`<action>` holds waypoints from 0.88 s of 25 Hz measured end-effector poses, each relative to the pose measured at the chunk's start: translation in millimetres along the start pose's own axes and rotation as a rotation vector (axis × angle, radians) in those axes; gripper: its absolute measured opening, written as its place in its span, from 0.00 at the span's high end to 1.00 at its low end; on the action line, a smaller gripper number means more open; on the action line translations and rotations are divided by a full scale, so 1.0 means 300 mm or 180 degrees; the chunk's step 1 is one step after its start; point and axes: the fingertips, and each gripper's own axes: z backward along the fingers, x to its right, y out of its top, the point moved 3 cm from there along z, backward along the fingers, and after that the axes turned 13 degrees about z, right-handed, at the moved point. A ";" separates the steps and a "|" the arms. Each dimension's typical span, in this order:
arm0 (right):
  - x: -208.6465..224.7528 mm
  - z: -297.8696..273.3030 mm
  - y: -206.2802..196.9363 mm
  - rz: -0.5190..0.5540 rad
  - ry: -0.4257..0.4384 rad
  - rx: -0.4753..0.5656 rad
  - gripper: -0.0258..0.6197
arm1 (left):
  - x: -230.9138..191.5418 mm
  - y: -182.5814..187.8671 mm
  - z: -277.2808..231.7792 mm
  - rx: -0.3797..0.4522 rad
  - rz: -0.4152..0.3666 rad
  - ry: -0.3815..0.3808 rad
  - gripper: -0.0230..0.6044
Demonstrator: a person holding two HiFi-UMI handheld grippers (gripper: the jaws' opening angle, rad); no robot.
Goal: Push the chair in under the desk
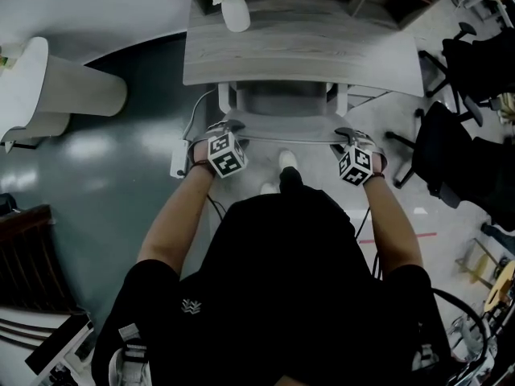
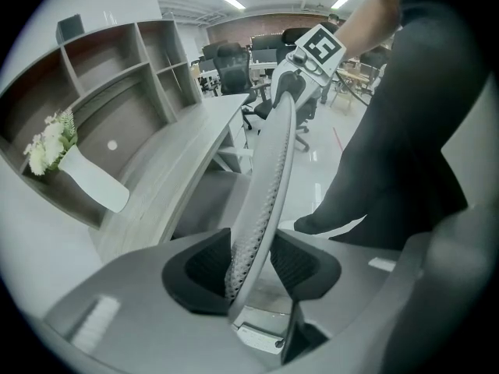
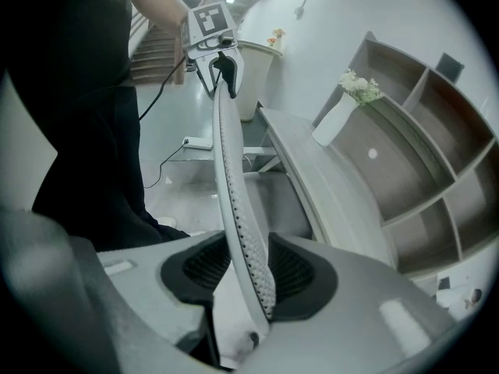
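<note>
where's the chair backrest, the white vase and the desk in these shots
chair backrest [image 1: 283, 140]: head view, middle of its top rim
white vase [image 1: 235, 13]: head view, middle of its body
desk [image 1: 322, 51]: head view, bare wood top right of centre

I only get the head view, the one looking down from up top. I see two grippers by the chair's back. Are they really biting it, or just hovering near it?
Observer: Biting, as far as I can tell. In the left gripper view, the left gripper has the thin top rim of the backrest between its dark pads, and the pads sit against it on both sides.
Operator: And the other one?
Observer: Same in the right gripper view. The right gripper straddles the rim's far end, and its pads close on the dotted mesh edge.
</note>
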 end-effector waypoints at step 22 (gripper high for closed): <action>0.039 0.188 0.100 -0.0627 0.0647 0.1114 0.72 | 0.091 0.149 0.167 0.0863 0.0373 -0.0351 0.71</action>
